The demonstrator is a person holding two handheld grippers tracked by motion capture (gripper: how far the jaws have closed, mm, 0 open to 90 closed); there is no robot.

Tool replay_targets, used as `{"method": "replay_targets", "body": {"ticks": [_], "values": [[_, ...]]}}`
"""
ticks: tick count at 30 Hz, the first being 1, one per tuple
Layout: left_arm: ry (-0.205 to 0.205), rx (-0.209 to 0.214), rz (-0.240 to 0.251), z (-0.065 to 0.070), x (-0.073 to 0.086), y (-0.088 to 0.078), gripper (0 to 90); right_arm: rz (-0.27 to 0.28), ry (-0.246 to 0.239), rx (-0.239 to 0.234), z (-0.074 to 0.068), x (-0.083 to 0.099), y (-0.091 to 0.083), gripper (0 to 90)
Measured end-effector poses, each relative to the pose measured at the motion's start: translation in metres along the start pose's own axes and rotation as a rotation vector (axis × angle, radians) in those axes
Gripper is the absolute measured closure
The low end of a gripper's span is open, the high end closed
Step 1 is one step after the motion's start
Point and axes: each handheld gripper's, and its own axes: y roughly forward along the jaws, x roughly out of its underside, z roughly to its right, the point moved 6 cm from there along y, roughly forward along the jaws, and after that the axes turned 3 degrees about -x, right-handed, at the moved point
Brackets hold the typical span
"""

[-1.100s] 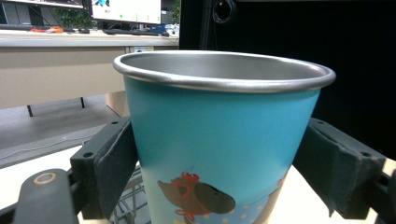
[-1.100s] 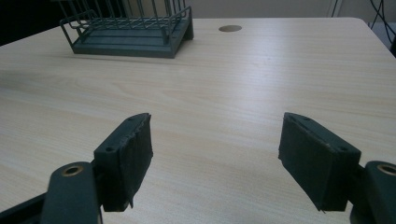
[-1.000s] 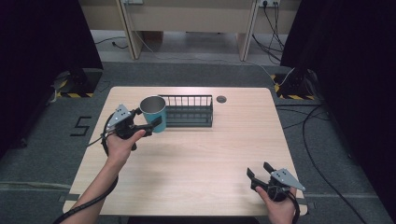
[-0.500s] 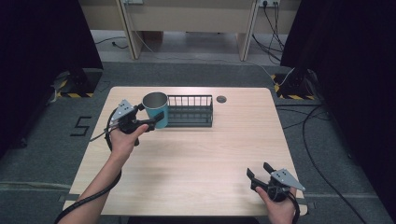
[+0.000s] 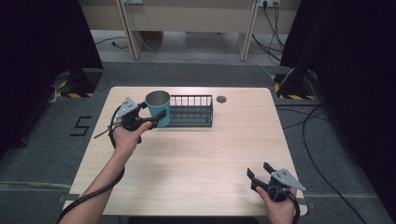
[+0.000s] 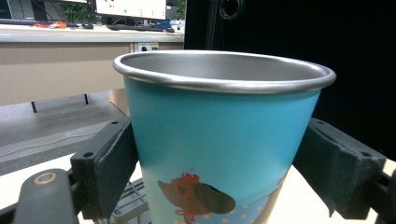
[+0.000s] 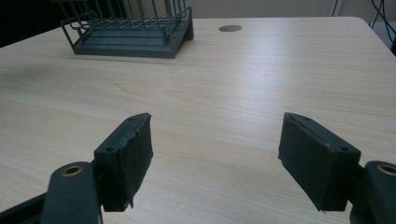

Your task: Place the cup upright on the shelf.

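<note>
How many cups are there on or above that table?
1. A blue cup with a metal rim, held between the left gripper's fingers beside the left end of the wire rack. Nothing seems hidden.

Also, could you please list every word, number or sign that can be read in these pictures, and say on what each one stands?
"5": a large dark numeral on the grey floor, left of the table.
The cup in the left gripper bears a cartoon drawing with no words that can be read.
The screen in the left gripper view's background shows text too small and blurred to read.
The wire rack and the right gripper show no readable label.
</note>
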Motion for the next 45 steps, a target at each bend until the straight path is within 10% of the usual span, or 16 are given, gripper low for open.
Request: {"method": "replay_targets", "body": {"ticks": [45], "values": [[0.01, -0.033, -0.029, -0.006, -0.016, 0.045, 15.1, -0.003, 0.001, -0.01, -0.002, 0.001, 0.002, 26.6]]}}
